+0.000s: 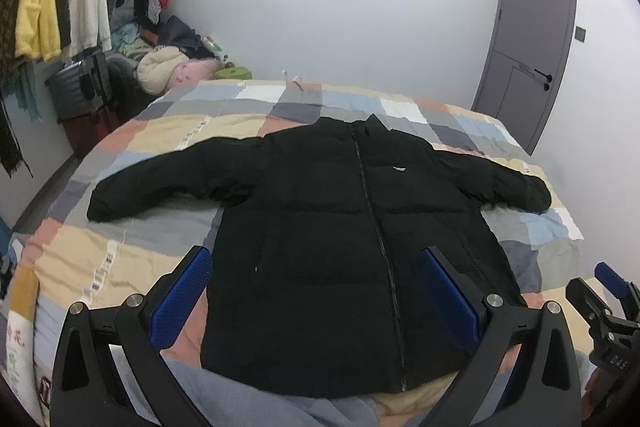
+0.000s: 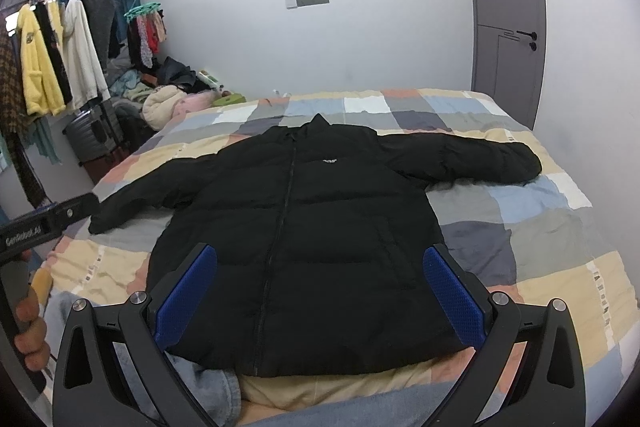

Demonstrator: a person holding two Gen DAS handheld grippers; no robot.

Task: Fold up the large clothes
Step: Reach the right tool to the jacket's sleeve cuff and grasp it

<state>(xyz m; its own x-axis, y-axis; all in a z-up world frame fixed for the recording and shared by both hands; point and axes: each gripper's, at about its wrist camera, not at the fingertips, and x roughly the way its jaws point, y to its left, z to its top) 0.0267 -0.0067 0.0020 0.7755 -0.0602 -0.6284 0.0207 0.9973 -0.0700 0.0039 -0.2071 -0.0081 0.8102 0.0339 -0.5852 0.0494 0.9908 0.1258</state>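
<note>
A black puffer jacket point(image 1: 340, 235) point(image 2: 304, 223) lies flat and zipped on the checked bed cover, collar toward the far wall, both sleeves spread out sideways. My left gripper point(image 1: 316, 267) hovers open above the jacket's lower hem, its blue pads wide apart and holding nothing. My right gripper point(image 2: 320, 263) is open too, above the hem, also with nothing between its pads. In the left wrist view the right gripper point(image 1: 610, 291) shows at the right edge. The right wrist view catches the left gripper's body point(image 2: 44, 223) and a hand at the left edge.
The bed with its checked cover point(image 1: 132, 259) point(image 2: 540, 227) fills the room's middle. A clothes rack with hanging garments point(image 2: 60, 59), a dark suitcase point(image 1: 80, 87) and piled clothes stand at the left. A grey door point(image 2: 508, 23) is at the far right. Grey trouser legs point(image 2: 360, 407) show below.
</note>
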